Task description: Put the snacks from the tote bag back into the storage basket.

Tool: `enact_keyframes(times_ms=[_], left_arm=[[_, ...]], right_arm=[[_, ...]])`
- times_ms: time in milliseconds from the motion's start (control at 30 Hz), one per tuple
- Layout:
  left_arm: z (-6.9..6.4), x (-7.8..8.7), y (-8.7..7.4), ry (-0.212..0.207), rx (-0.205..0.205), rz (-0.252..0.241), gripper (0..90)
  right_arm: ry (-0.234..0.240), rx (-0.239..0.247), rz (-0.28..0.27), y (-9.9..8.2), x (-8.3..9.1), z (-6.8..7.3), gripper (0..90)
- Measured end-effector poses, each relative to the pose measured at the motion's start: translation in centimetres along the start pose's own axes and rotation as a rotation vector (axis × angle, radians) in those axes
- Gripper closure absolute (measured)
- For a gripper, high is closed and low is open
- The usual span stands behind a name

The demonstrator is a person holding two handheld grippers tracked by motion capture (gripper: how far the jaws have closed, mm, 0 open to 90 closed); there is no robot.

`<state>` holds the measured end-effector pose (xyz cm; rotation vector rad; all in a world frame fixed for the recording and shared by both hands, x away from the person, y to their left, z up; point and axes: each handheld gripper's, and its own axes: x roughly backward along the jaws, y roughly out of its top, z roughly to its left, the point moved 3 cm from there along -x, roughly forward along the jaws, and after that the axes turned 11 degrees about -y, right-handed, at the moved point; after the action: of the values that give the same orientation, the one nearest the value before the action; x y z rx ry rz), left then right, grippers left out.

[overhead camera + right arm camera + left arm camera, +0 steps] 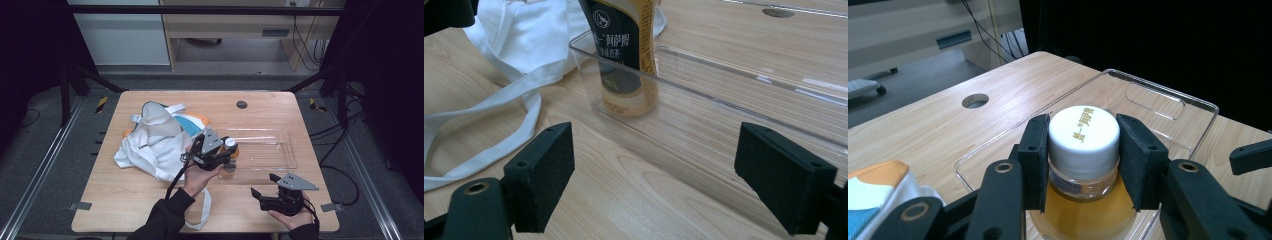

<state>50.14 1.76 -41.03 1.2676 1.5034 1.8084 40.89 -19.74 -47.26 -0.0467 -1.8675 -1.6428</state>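
A bottle of amber drink [1083, 132] with a white cap and a dark label stands in the near left corner of a clear plastic tray [1168, 82]. My left gripper [1083, 150] is shut on its cap, one black pad on each side. From above, the left gripper [226, 151] sits at the tray's [280, 150] left end over the bottle [230, 143]. The right gripper view shows the bottle's [624, 60] base on the tray floor, behind the tray's near wall [704, 65]. My right gripper [262, 184] rests near the table's front right, open [654, 175], with nothing between its pads.
A white cloth bag [155, 140] with orange and blue parts lies left of the tray; its strap [499, 100] trails toward the front edge. A round hole [242, 104] sits in the table's far middle. Metal frame rails flank the table.
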Motion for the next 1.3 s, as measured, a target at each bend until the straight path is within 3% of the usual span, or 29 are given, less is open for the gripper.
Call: enact_keyframes(times_ms=[300, 567, 767, 933, 1067, 1300], left_arm=[[-0.1, -0.1, -0.3, -0.006, -0.005, -0.028, 58.6], [-0.1, 0.4, -0.3, -0.020, -0.008, 0.004, 52.9], [0.5, 2.1, 0.1, -0.029, -0.027, 0.003, 42.4], [0.5, 3.6, 0.0, -0.039, -0.054, 0.024, 39.0], [0.4, 4.9, -0.9, -0.045, -0.067, 0.067, 36.6], [0.6, 6.7, -2.3, -0.038, -0.065, 0.087, 34.9]], right_arm=[[-0.001, 0.001, -0.002, 0.0, 0.0, 0.0, 16.4], [-0.005, 0.001, -0.002, 0.0, 0.0, -0.1, 16.4], [-0.008, 0.000, -0.001, 0.0, 0.0, -0.1, 16.3], [-0.010, -0.001, -0.001, 0.0, 0.0, -0.2, 16.2], [-0.014, -0.003, -0.004, 0.0, 0.1, -0.2, 16.1], [-0.018, -0.008, -0.006, 0.1, 0.1, -0.3, 16.0]])
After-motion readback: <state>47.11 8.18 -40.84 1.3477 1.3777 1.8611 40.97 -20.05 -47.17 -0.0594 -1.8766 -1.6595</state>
